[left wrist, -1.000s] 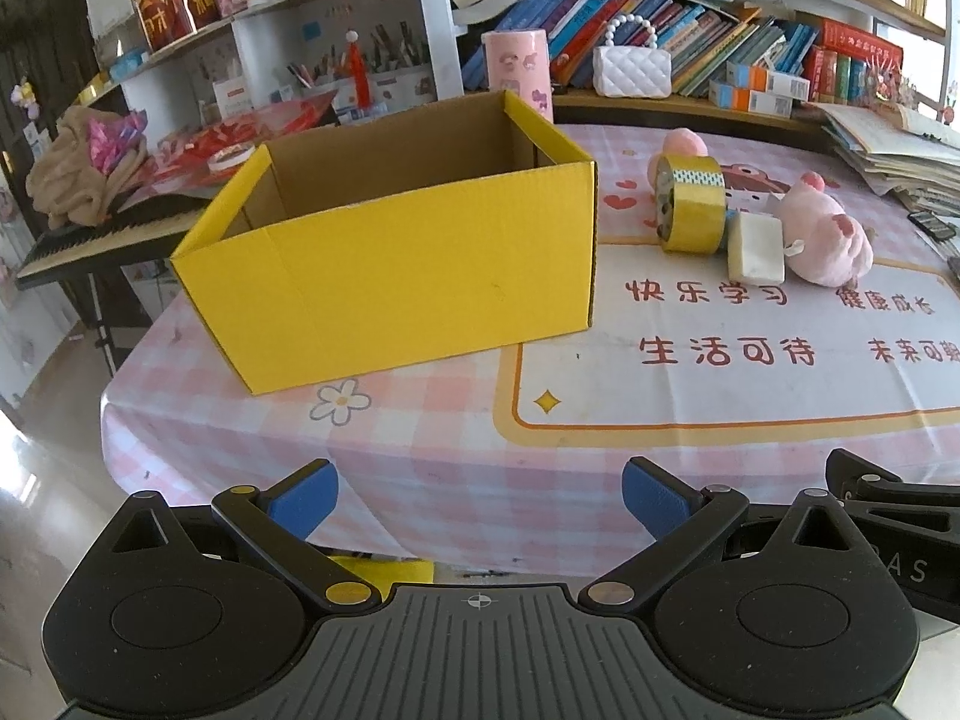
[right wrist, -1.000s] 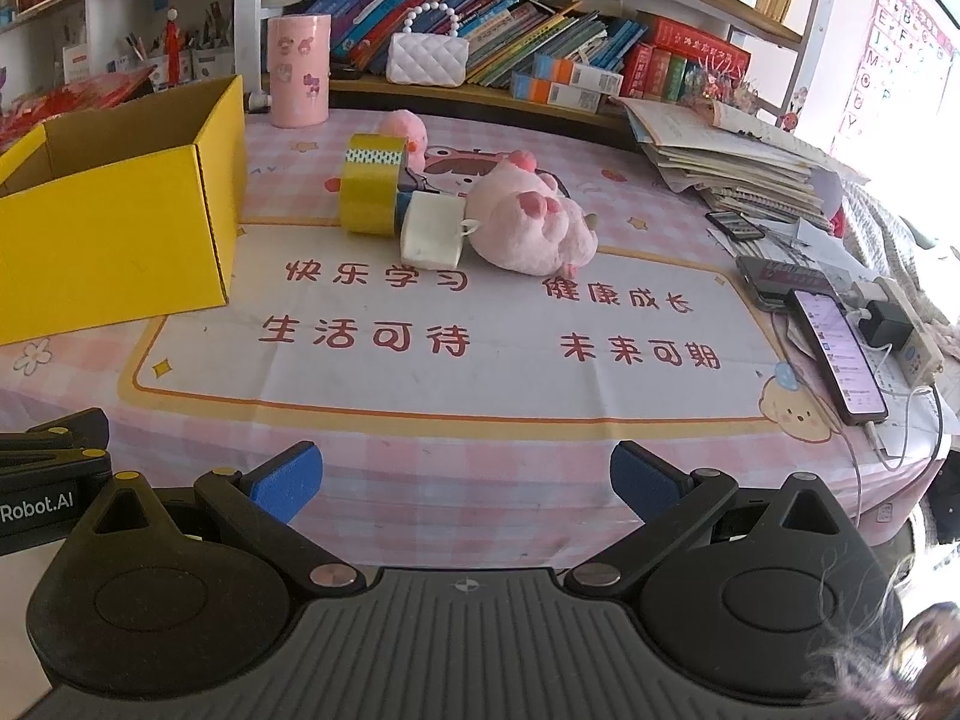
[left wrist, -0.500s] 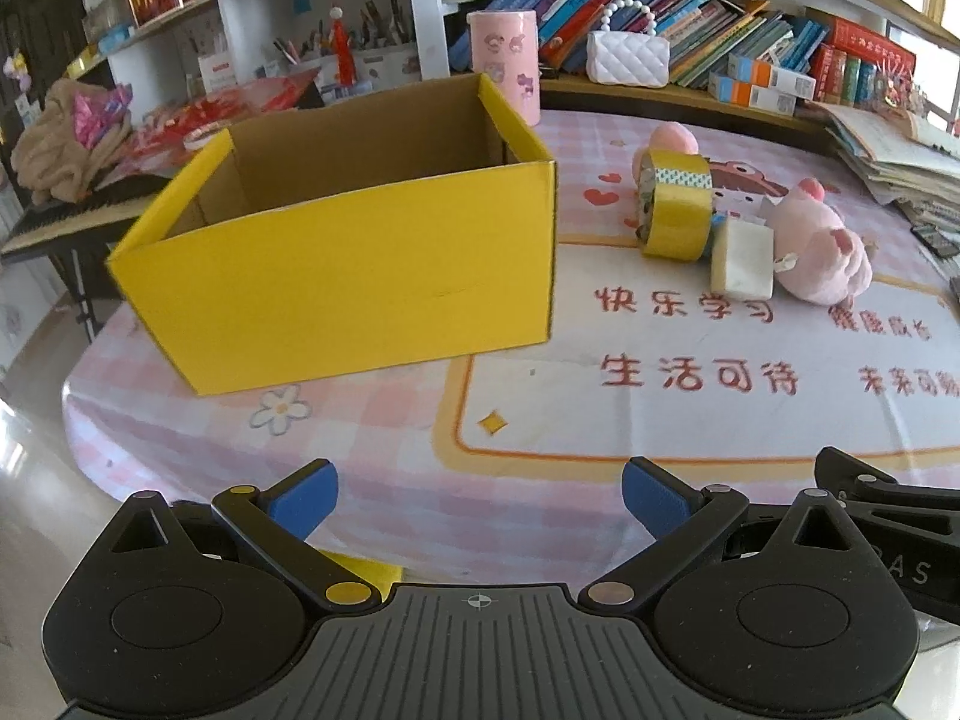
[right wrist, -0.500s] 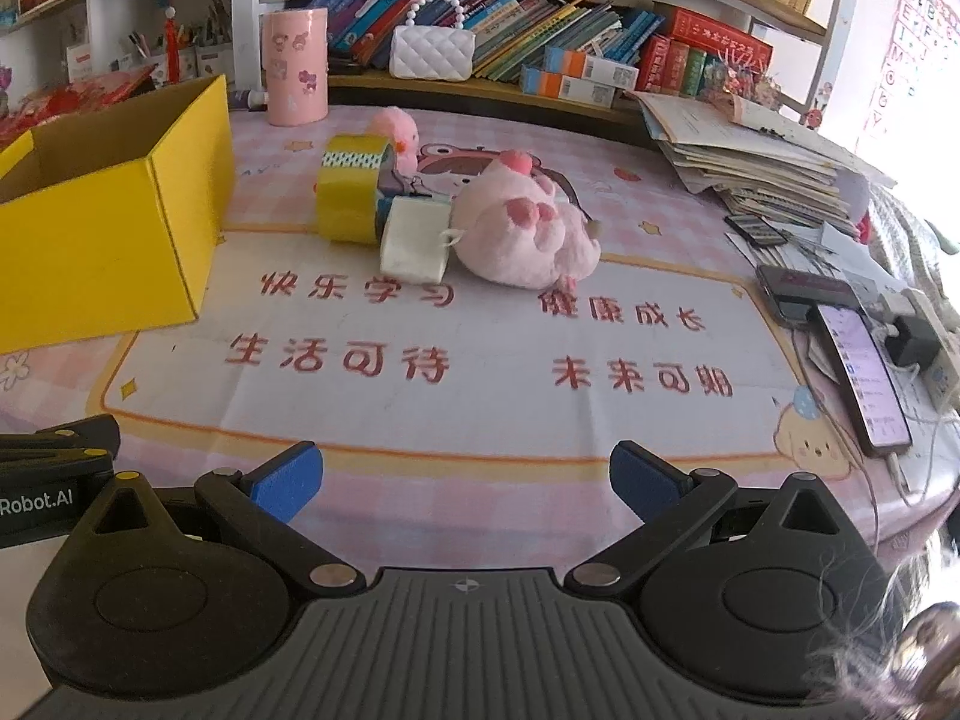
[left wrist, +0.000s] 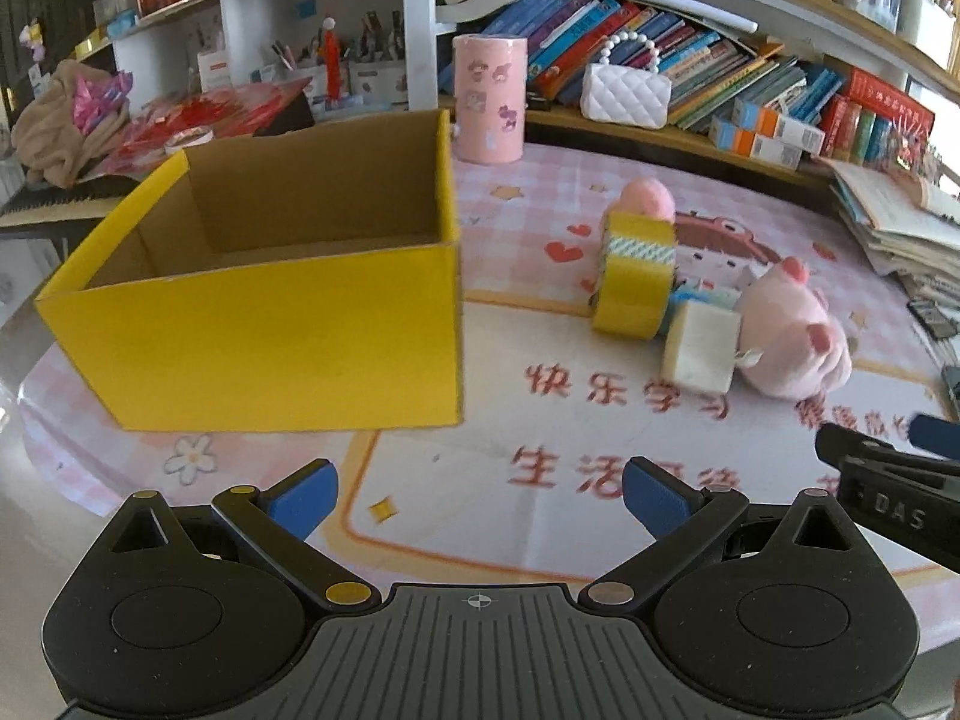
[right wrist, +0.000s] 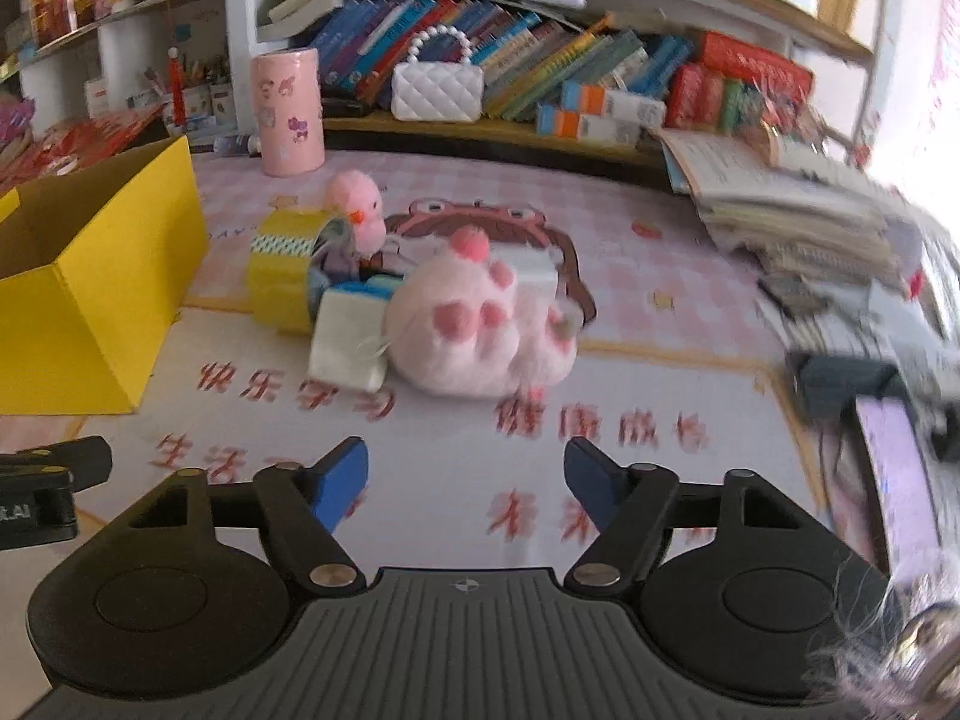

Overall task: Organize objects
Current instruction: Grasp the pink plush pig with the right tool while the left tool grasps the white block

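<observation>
While tape roll (right wrist: pixel 282 276) leans on pig plush (right wrist: pixel 480 330) (touching) — yellow box (right wrist: pixel 90 300) beside.

- Phone (right wrist: pixel 894 480) right of the pig (right wrist: pixel 480 324): motion-blurred, cut by the picture's edge.
- Box (right wrist: pixel 90 288): left part cut off.
- Items behind the tape (right wrist: pixel 282 276): partly hidden.

— Behind the table (left wrist: pixel 750 210)?
— Long wooden shelf (right wrist: pixel 492 129) packed with leaning books (right wrist: pixel 540 66), plus a white upright post (left wrist: pixel 420 24) rising beside them.
— Left of that post?
— White shelving (left wrist: pixel 180 18) crammed with small clutter.
— And the light?
— Bright daylight flooding in at the shelf's far right end, washing out that wall.
</observation>
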A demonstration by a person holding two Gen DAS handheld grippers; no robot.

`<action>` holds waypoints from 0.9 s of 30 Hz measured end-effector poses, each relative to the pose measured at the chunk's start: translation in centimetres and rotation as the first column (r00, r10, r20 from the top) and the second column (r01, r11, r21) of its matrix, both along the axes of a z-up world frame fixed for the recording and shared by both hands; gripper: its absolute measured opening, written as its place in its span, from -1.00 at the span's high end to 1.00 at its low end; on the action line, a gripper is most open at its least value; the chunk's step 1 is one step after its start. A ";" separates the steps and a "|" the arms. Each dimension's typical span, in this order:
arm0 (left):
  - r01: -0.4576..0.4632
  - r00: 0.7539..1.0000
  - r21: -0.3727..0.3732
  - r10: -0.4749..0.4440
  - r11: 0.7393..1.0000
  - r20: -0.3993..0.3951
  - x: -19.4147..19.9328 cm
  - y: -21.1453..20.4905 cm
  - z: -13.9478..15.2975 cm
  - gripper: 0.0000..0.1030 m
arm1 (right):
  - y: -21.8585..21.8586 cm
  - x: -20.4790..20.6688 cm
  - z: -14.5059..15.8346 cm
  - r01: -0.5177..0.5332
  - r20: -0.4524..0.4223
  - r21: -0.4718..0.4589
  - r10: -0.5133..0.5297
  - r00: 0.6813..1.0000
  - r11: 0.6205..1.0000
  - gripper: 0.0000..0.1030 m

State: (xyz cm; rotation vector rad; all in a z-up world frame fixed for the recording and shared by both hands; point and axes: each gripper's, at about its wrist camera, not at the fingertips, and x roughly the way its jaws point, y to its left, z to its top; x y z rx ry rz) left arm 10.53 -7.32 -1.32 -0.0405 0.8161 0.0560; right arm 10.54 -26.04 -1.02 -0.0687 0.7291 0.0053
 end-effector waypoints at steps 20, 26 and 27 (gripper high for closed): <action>-0.110 0.994 -0.018 0.110 0.994 -0.023 1.9 -2.7 -0.1 -0.98 | 0.1 8.5 -3.8 -0.356 0.004 -0.298 0.374 0.927 0.886 -0.48; -0.034 0.999 -0.047 0.034 0.998 0.003 2.9 -4.9 -0.1 -0.94 | -1.6 9.3 -2.7 -0.358 0.041 -0.222 0.376 0.926 0.907 0.06; -0.011 1.000 -0.054 0.011 0.998 0.006 3.3 -5.5 -0.1 -0.90 | -2.4 9.3 -2.1 -0.341 0.046 -0.179 0.354 0.934 0.923 0.08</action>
